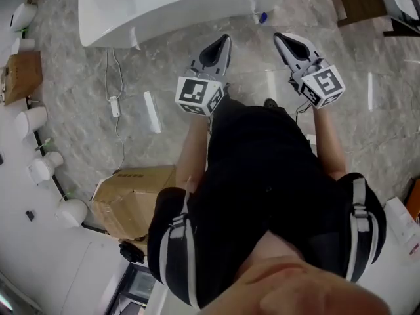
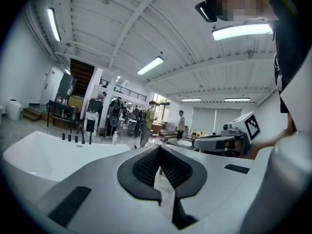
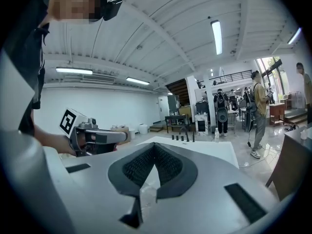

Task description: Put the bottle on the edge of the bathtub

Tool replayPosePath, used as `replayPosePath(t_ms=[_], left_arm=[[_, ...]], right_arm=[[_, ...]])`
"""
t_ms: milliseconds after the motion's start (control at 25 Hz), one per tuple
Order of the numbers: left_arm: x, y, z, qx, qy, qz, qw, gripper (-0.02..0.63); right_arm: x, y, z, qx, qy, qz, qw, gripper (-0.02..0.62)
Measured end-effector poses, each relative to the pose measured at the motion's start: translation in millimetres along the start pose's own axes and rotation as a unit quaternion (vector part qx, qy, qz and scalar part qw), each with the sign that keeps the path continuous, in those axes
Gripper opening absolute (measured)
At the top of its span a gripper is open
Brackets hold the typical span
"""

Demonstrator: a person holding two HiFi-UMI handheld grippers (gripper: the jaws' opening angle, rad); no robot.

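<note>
Black top (image 1: pixel 262 176), grey left gripper (image 1: pixel 226 39), right gripper (image 1: pixel 277 38)

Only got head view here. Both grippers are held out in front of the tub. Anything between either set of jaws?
Observer: No. On the left gripper the jaws are together with nothing between them.
Operator: Right one?
Observer: Same on the right gripper: jaws shut and empty.
Operator: What's ahead of them?
Observer: The right gripper view shows a clear bottle standing upright past the bathtub, well apart from both grippers.
</note>
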State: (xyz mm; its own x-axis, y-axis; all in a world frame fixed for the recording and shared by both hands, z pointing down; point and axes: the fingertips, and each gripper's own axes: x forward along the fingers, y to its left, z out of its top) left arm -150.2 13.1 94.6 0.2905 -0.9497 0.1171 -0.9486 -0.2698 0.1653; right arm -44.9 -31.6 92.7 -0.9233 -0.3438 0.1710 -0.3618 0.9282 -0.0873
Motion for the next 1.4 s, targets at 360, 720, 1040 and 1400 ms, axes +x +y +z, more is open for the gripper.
replayPosePath(t_ms=[360, 720, 1040, 1400], left_arm=[[2, -160, -24, -0.031, -0.010, 0.053, 0.9981, 0.011], [-24, -227, -26, -0.019, -0.012, 0.048, 0.9986, 0.011], [-34, -249, -30, -0.017, -0.016, 0.039, 0.9990, 0.011], [-26, -268, -29, -0.010, -0.016, 0.033, 0.9993, 0.011]], right_arm=[[-150, -24, -29, 0.018, 0.006, 0.043, 0.999, 0.012], [-216, -8, -40, 0.027, -0.009, 0.028, 0.999, 0.012], [-236, 12, -36, 0.012, -0.018, 0.026, 0.999, 0.012], [-245, 14, -36, 0.005, -0.020, 0.034, 0.999, 0.012]])
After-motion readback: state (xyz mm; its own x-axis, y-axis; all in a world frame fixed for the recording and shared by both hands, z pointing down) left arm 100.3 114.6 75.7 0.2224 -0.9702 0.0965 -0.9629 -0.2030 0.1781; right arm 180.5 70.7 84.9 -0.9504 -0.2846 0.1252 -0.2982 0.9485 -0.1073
